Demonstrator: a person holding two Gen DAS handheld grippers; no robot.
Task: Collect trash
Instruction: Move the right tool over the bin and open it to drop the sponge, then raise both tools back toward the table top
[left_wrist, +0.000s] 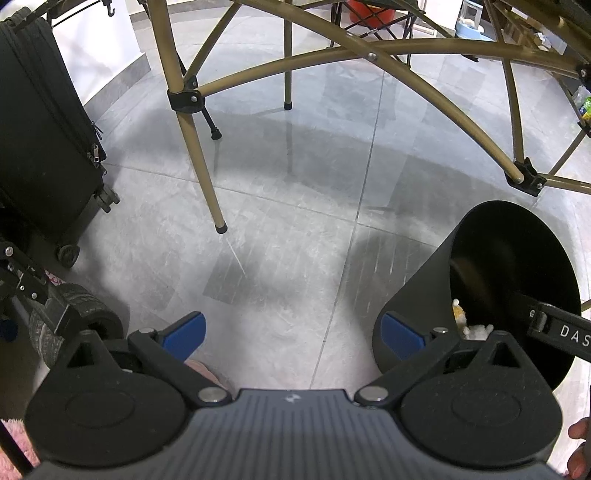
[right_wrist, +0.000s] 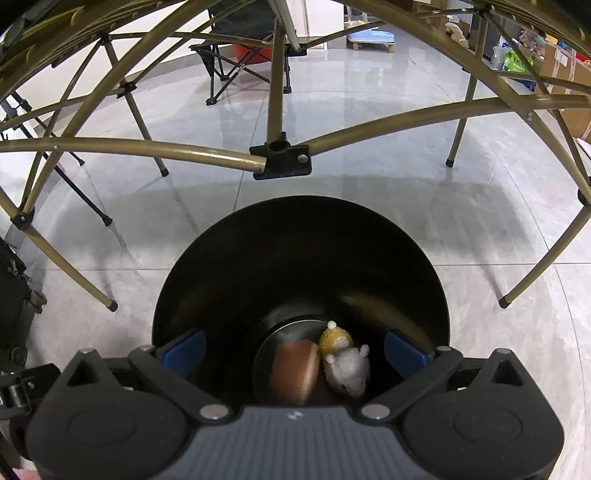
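Observation:
A black round trash bin (right_wrist: 229, 266) stands on the grey tiled floor under my right gripper (right_wrist: 295, 349), which is open and empty above its mouth. Inside lie a brown rounded object (right_wrist: 295, 373), blurred, and a small plush toy, yellow and white (right_wrist: 345, 360). A blurred brown streak (right_wrist: 384, 312) shows on the inner wall. In the left wrist view the bin (left_wrist: 417, 291) is at the right, with the plush (left_wrist: 469, 325) just visible. My left gripper (left_wrist: 293, 334) is open and empty above bare floor, left of the bin.
Gold folding table legs (left_wrist: 195, 155) and crossbars (right_wrist: 280, 158) stand close behind the bin. A black suitcase (left_wrist: 40, 140) and a wheeled cart (left_wrist: 70, 317) are at the left. A folding chair (right_wrist: 240, 59) and boxes (right_wrist: 569, 77) stand farther back.

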